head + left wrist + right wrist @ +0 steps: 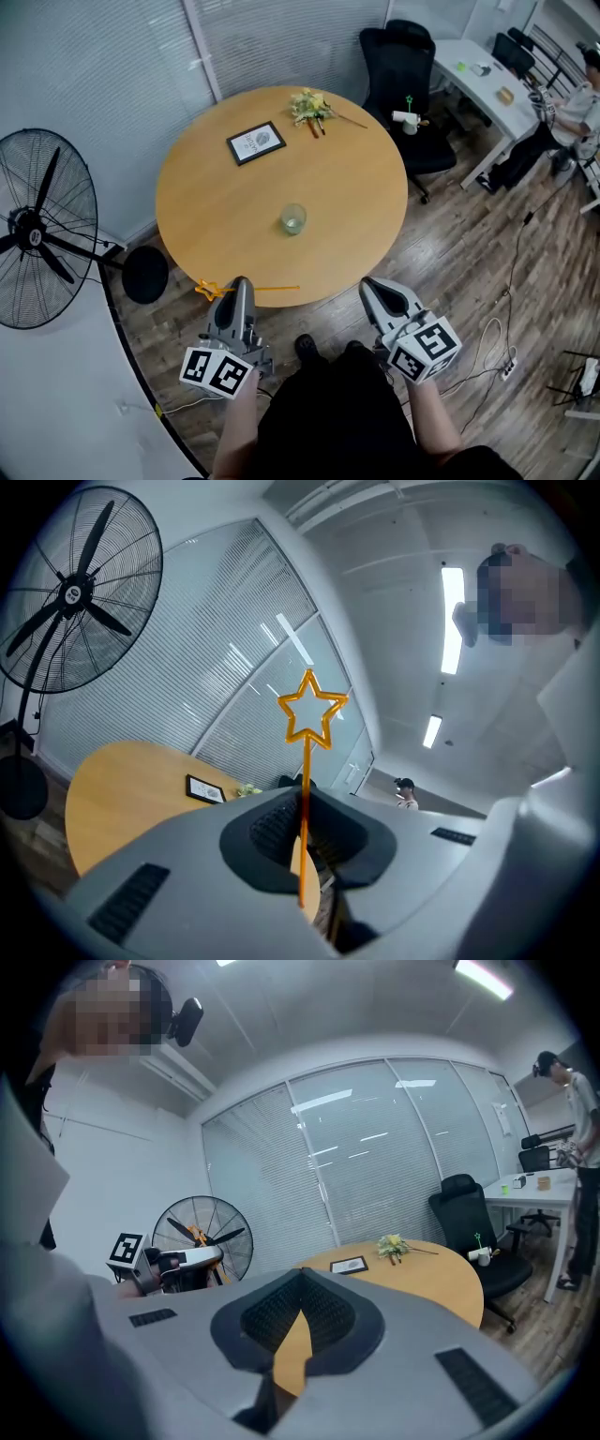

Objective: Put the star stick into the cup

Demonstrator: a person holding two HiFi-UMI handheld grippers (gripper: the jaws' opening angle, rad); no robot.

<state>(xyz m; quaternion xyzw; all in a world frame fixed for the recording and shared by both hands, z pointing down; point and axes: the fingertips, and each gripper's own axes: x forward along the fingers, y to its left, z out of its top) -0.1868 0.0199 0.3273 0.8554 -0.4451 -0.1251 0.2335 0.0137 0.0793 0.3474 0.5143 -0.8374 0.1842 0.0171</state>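
1. Grip: we see the left gripper [239,285] closed on the thin orange plastic stick with a star-shaped outline at one end [272,288]. In the left gripper view its jaws are pinched on the shaft [305,761] a little above the shaft's bare end, with the star in the upper centre of the frame.
2. Free tool: in its own view the right gripper [300,1279] has its jaws together with nothing between them. In the head view it hangs at lower right [373,286], just off the near edge of the round wooden table [206,187].
3. Target: the small clear glass cup [292,219] stands upright near the table's centre. In the head view it lies up and to the right of the left gripper and well apart from it. We judge the two grippers about equally near the cup.
4. Long axis: in the head view the star stick lies across the frame along the table's near edge, crosswise to the jaws. The star is at the left end and the bare end points right.
5. Coming move: we judge that the stick must be tilted from level to upright, bare end down, over the cup's mouth.
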